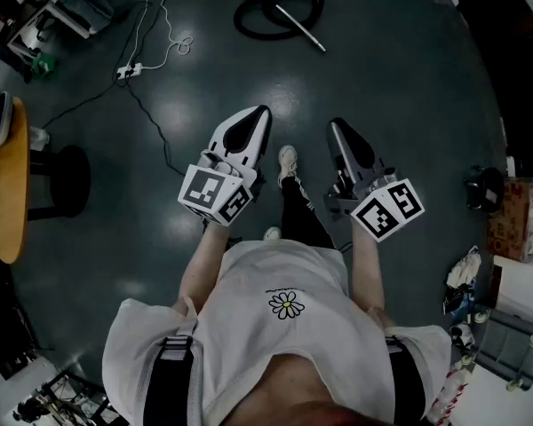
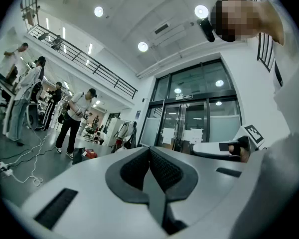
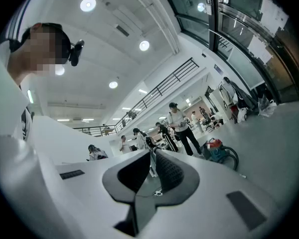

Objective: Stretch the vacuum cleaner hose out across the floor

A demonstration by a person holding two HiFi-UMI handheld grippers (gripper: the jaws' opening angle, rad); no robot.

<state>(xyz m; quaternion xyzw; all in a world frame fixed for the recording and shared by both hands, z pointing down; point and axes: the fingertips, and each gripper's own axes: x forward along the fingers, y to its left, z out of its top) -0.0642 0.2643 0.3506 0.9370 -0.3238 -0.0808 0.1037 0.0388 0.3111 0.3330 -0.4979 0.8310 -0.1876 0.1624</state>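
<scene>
ahead, black hose (image 1: pixel 253 30) looped on glossy floor (image 1: pixel 400 105), left gripper (image 1: pixel 261 112) and right gripper (image 1: pixel 335 125) pointing forward, jaws pressed together, empty

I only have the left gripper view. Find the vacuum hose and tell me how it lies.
Observer: In the head view the hose lies coiled in a loop on the floor, not stretched out.
Operator: Report the right claw.
Observer: The right claw is shut with nothing in it.
Operator: Name what lies by the loop.
Observer: A metal tube lies slanted across the loop's right side.
</scene>
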